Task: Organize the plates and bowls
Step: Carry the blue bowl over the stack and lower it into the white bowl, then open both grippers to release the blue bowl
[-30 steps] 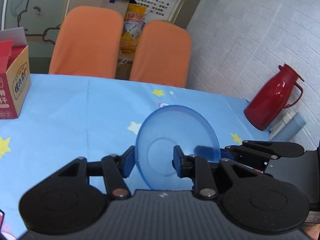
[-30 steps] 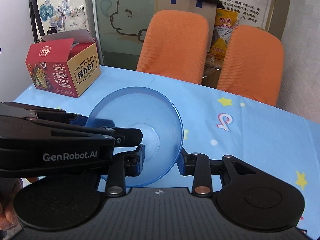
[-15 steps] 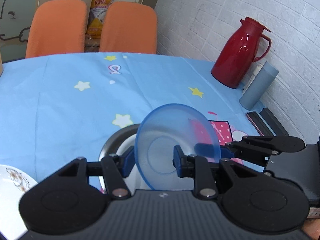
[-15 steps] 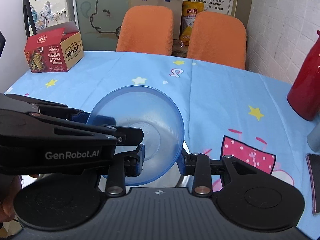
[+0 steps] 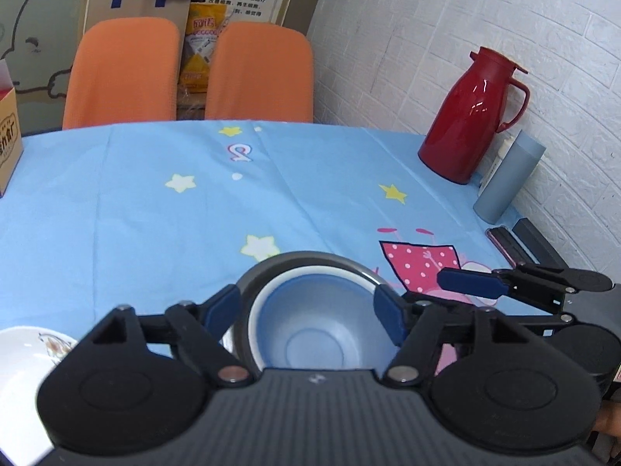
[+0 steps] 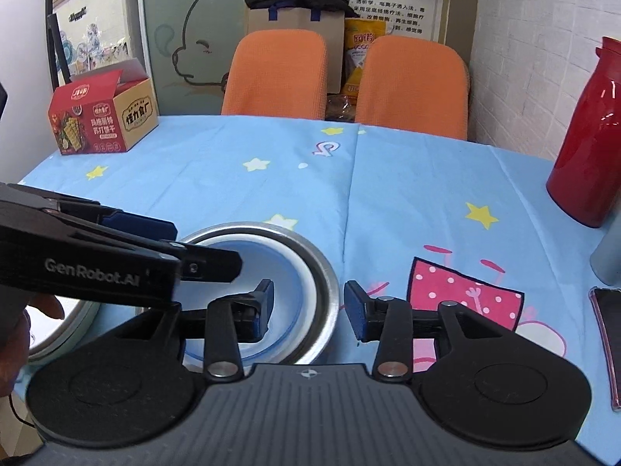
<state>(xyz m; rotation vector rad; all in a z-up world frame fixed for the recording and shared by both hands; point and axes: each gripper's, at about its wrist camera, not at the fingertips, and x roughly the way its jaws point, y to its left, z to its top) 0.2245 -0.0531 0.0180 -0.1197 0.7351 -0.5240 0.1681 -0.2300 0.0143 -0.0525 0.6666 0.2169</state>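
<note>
A translucent blue bowl point(image 5: 318, 330) sits nested inside a white bowl point(image 5: 258, 310), which sits inside a metal bowl point(image 5: 271, 264) on the blue tablecloth. My left gripper point(image 5: 310, 310) is open just above the stack, its fingers spread to either side of the bowls and holding nothing. My right gripper point(image 6: 308, 306) is open and empty over the stack's right rim; the nested bowls point(image 6: 302, 272) show between and left of its fingers. The left gripper's body point(image 6: 116, 260) hides the stack's left part in the right wrist view. A white patterned plate point(image 5: 27, 353) lies at the near left.
A red thermos point(image 5: 469, 116) and a grey cylinder point(image 5: 508, 178) stand by the brick wall at the right. A phone point(image 6: 611, 334) lies at the right edge. A red snack box point(image 6: 101, 116) stands at the far left. Two orange chairs point(image 6: 279, 73) are behind the table.
Both grippers were shut on the blue bowl's rim and carried it down. Now the bowl rests inside the white bowl and both grippers have opened and let go.
</note>
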